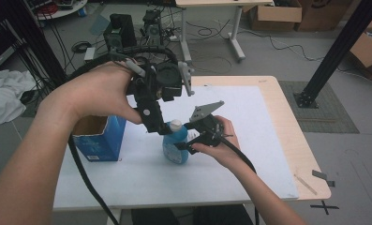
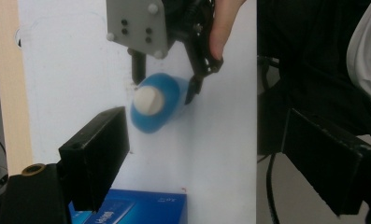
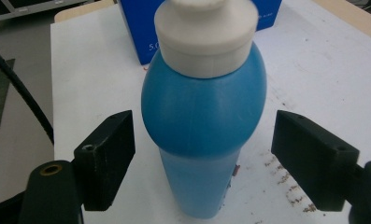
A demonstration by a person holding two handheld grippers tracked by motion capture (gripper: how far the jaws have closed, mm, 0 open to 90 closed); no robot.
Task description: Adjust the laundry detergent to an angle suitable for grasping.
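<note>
A blue bottle [image 1: 175, 144] with a white cap [image 1: 175, 124] stands upright on the white table top [image 1: 249, 136]. My right gripper [image 1: 186, 138] is open, with one jaw on each side of the bottle's body. In the right gripper view the bottle [image 3: 202, 116] sits between the jaws of that gripper [image 3: 206, 145], and a gap shows on both sides. My left gripper [image 1: 157, 123] hangs just above and left of the cap. From there, the left gripper [image 2: 206, 158] looks down on the bottle [image 2: 157, 103] with its jaws wide open and nothing between them.
An open blue cardboard box [image 1: 99, 138] stands on the table left of the bottle. The table's wooden edge [image 1: 291, 126] runs along the right. On the floor behind are cables, a second desk [image 1: 230, 28] and cardboard boxes [image 1: 275, 14].
</note>
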